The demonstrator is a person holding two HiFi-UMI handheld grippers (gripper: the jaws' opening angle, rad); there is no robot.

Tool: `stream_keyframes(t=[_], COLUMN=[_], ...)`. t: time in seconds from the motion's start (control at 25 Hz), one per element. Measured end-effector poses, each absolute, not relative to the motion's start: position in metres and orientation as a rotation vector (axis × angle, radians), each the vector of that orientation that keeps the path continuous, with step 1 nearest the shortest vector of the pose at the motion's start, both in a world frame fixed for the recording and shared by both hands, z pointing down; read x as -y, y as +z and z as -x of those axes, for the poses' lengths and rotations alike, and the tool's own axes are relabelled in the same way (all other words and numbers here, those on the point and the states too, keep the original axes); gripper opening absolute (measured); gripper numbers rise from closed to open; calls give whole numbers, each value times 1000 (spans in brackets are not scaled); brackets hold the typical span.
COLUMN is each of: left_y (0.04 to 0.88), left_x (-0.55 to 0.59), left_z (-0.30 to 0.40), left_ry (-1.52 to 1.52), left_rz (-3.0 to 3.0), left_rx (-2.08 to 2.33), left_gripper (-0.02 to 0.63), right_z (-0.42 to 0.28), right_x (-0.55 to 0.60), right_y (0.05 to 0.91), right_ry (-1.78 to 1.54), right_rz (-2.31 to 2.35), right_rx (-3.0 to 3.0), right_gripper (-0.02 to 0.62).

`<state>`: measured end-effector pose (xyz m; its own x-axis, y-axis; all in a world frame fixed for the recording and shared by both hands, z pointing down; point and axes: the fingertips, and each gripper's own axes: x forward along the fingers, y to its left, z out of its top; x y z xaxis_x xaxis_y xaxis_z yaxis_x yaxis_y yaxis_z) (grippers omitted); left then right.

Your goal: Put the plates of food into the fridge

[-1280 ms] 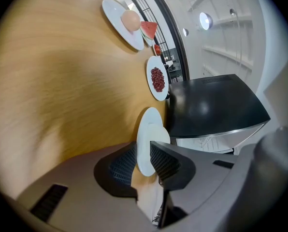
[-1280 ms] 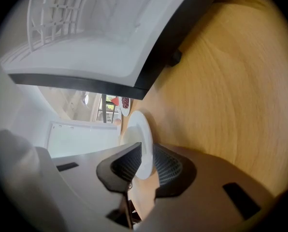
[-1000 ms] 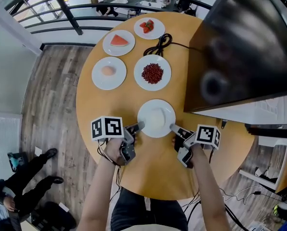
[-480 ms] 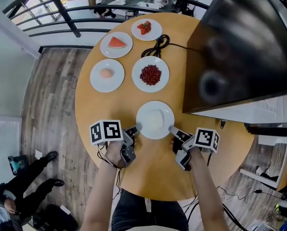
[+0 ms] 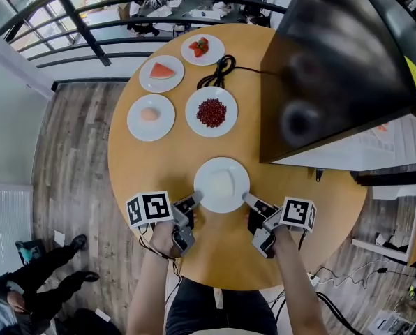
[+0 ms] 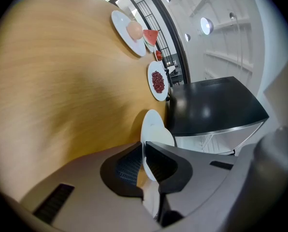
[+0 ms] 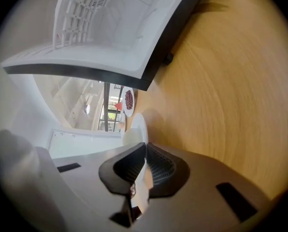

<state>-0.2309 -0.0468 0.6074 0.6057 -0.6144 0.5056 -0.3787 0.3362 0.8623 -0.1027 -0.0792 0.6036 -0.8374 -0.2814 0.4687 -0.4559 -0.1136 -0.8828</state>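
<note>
A white plate (image 5: 222, 184) with a pale white mound of food sits at the near middle of the round wooden table (image 5: 145, 173). My left gripper (image 5: 194, 199) is shut on its left rim and my right gripper (image 5: 248, 199) on its right rim. Both pairs of jaws have just been closing, with the rim between them. The left gripper view shows the plate (image 6: 156, 129) edge-on, pinched in the left gripper (image 6: 143, 161). In the right gripper view the plate (image 7: 136, 129) is likewise clamped by the right gripper (image 7: 145, 166).
Farther back stand plates of red berries (image 5: 211, 112), a pale round food (image 5: 150, 116), watermelon (image 5: 161, 72) and strawberries (image 5: 202, 48), beside a coiled black cable (image 5: 218, 70). The black fridge (image 5: 333, 68) is on the right, its white door shelves (image 7: 100, 23) close by. A person's legs (image 5: 47, 271) show lower left.
Both grippers have closed on the plate's rim. The plate has come slightly toward the near edge, farther from the berry plate. The head view has shifted a little.
</note>
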Motion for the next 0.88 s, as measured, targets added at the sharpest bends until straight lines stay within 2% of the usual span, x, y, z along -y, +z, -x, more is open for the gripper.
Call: stream_keyframes(t=[0.32,0.88], left_y=[572,523], left_x=[27,60], left_z=[199,57], left_ry=[-163,-128], left_rz=[-1349,-1487], left_rx=[940,816], left_gripper=[29,28], right_z=[67,-78], right_x=[52,65], right_y=[571,516], right_ry=[2089,2104], right_rz=[-942,-1153], right_rx=[2098,2279], right_gripper=[21,20])
